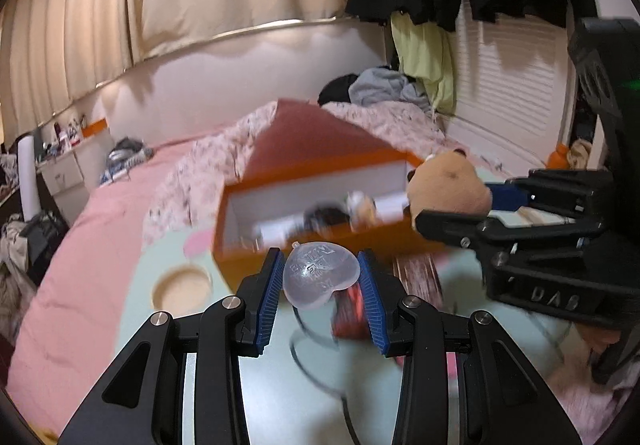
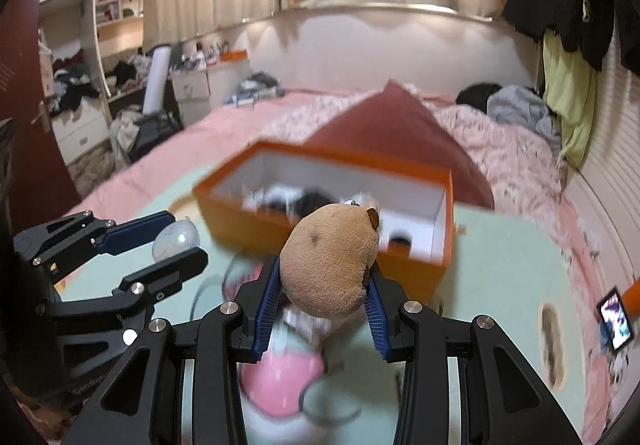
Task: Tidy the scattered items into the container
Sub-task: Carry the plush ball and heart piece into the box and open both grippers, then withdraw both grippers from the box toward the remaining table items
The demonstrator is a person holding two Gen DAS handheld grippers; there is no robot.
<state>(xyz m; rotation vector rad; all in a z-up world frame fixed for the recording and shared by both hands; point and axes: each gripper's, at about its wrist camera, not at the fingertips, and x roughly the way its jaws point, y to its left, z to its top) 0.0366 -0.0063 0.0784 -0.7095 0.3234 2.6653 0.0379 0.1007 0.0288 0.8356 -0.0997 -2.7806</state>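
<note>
My left gripper (image 1: 321,282) is shut on a clear plastic capsule (image 1: 318,275), held above the mint-green blanket just in front of the orange box (image 1: 316,245). My right gripper (image 2: 323,285) is shut on a brown plush toy (image 2: 330,257), held at the near edge of the orange box (image 2: 416,265). The open box has white inner walls and holds several small blurred items. From the left wrist view the plush toy (image 1: 448,187) and right gripper (image 1: 460,209) sit at the box's right end. From the right wrist view the capsule (image 2: 176,239) and left gripper (image 2: 178,239) are at left.
The box lies on a bed with a mint-green blanket (image 2: 500,257) and pink bedding (image 1: 80,265). A dark red box lid (image 2: 396,125) leans behind the box. A patterned flat item (image 1: 418,273) lies near the box. A phone (image 2: 616,317) lies at right.
</note>
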